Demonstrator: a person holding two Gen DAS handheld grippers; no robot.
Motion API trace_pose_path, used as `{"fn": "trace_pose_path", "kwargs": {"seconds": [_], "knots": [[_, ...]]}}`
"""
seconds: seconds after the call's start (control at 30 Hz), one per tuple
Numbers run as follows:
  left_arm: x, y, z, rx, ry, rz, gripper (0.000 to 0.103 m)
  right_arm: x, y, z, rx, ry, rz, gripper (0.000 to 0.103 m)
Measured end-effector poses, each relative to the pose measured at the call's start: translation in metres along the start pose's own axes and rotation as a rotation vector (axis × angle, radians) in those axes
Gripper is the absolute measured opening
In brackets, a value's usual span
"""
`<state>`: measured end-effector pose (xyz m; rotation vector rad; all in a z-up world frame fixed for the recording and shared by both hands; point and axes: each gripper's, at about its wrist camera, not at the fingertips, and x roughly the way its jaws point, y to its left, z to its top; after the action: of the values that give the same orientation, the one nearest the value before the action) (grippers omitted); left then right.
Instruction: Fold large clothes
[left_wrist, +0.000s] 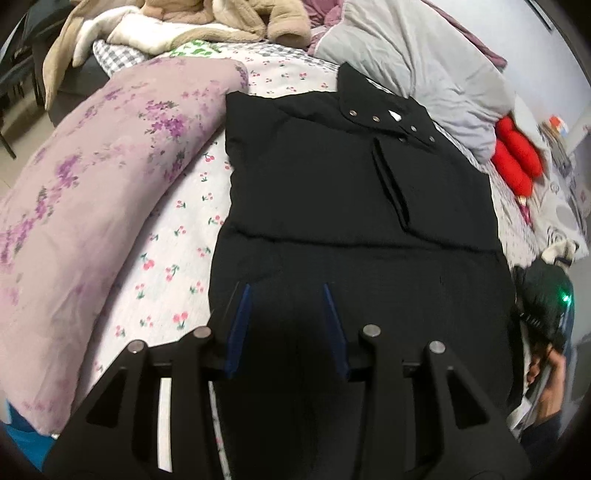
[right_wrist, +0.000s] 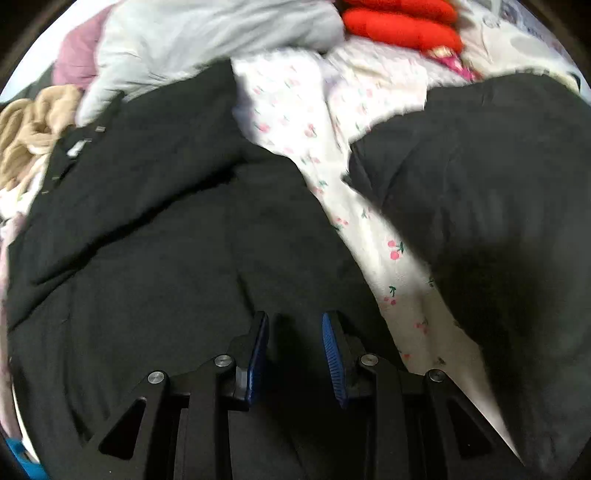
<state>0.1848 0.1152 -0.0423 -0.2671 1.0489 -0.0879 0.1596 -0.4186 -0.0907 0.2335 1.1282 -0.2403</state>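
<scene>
Blue-padded fingers of the left gripper (left_wrist: 287, 291) stand spread apart over the near hem of the black coat (left_wrist: 354, 192), with dark cloth showing between the pads; whether they touch the fabric cannot be told. The right gripper (right_wrist: 295, 321) is likewise spread, its ribbed blue pads set apart above the black cloth (right_wrist: 155, 229) at the coat's right side, nothing pinched between them as far as the blurred right wrist view shows. The coat lies flat on the cherry-print bedsheet (left_wrist: 173, 240), its long axis running from the near edge of the bed away to the far side, collar at the far end and a row of metal snaps (left_wrist: 391, 123) slanting across the chest. In the right wrist view a separate dark mass of fabric (right_wrist: 491, 192) lies to the right, parted from the coat body by a strip of sheet (right_wrist: 369, 229). Left of the coat rests a lilac floral quilt (left_wrist: 92, 192), touching its far left shoulder. Far right sits a grey duvet (left_wrist: 417, 70), beside it a red plush item (left_wrist: 517, 158). A beige fleece garment (left_wrist: 221, 18) is heaped at the far edge.
</scene>
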Motion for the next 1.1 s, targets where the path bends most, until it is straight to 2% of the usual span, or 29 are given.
{"fn": "trace_pose_path", "kwargs": {"seconds": [0.1,0.2,0.33,0.43,0.57,0.63,0.7,0.8,0.83,0.9,1.0,1.1], "knots": [[-0.012,-0.005,-0.014,0.03,-0.001,0.013,0.043,-0.021,0.005,-0.012,-0.041,-0.021,-0.088,0.031],[-0.024,-0.005,-0.033,0.034,-0.003,0.023,0.043,-0.036,-0.002,-0.028,-0.038,-0.019,-0.072,0.035],[-0.037,-0.002,-0.072,0.006,0.012,0.001,0.044,-0.047,-0.019,-0.052,-0.051,-0.008,-0.069,0.04],[-0.041,-0.002,-0.105,0.01,0.027,-0.017,0.044,-0.051,-0.022,-0.078,-0.073,0.02,-0.04,0.041],[-0.041,0.011,-0.143,-0.042,0.056,0.005,0.044,-0.054,-0.018,-0.11,-0.131,0.054,-0.027,0.041],[-0.042,0.018,-0.156,-0.059,0.067,0.012,0.044,-0.053,-0.011,-0.125,-0.195,0.065,-0.055,0.041],[-0.046,0.026,-0.169,-0.076,0.053,0.06,0.045,-0.051,-0.004,-0.138,-0.257,0.082,-0.091,0.041],[-0.056,0.029,-0.177,-0.064,0.026,0.085,0.048,-0.044,-0.001,-0.152,-0.308,0.109,-0.208,0.044],[-0.06,0.031,-0.18,-0.062,0.009,0.092,0.052,-0.046,-0.003,-0.154,-0.303,0.103,-0.216,0.045],[-0.064,0.031,-0.188,-0.051,-0.01,0.102,0.053,-0.054,-0.013,-0.153,-0.242,0.093,-0.213,0.046],[-0.065,0.028,-0.195,-0.012,-0.001,0.083,0.053,-0.076,-0.034,-0.154,-0.117,0.032,-0.19,0.048],[-0.061,0.025,-0.195,-0.035,0.031,0.04,0.055,-0.097,-0.047,-0.159,-0.028,-0.029,-0.183,0.049]]}}
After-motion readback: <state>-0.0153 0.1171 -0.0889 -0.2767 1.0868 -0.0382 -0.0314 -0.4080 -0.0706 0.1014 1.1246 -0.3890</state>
